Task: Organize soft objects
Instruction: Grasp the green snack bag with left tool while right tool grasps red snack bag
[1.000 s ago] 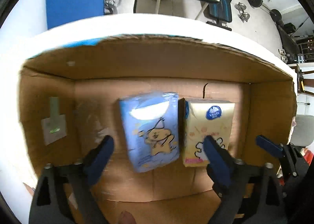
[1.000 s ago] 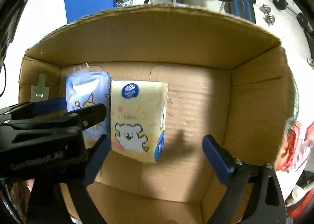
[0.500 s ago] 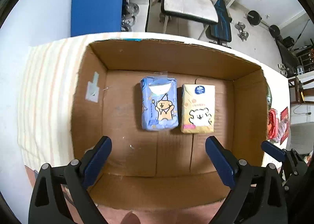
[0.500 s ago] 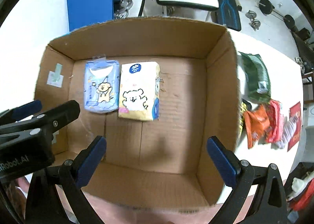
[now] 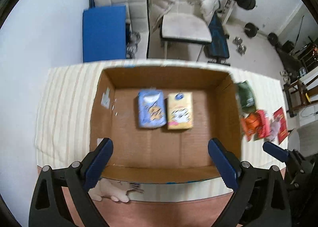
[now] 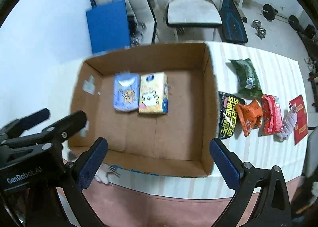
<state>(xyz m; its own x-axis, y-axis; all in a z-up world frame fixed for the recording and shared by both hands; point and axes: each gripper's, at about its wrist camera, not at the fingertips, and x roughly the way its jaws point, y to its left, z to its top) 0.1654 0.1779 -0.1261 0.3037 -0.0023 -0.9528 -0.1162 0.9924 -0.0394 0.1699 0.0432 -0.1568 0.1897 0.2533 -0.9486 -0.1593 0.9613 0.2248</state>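
Cardboard box (image 6: 206,95) already holds your blue pack (image 6: 125,92) and yellow pack (image 6: 152,93), touching side by side. Right of the box, five packs (image 6: 247,77) and a cloth wait on the bench (image 6: 274,67). Both hand-held grippers, left (image 5: 160,162) and right (image 6: 158,162), gape wide, empty.

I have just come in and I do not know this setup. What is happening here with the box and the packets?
A person holds two grippers above a cardboard box and is sorting soft packs into it. A blue tissue pack and a yellow tissue pack already lie side by side on its floor. The left gripper and right gripper are both open and hold nothing. More packets, among them a green pack and a black wipes pack, wait on the striped cloth right of the box.
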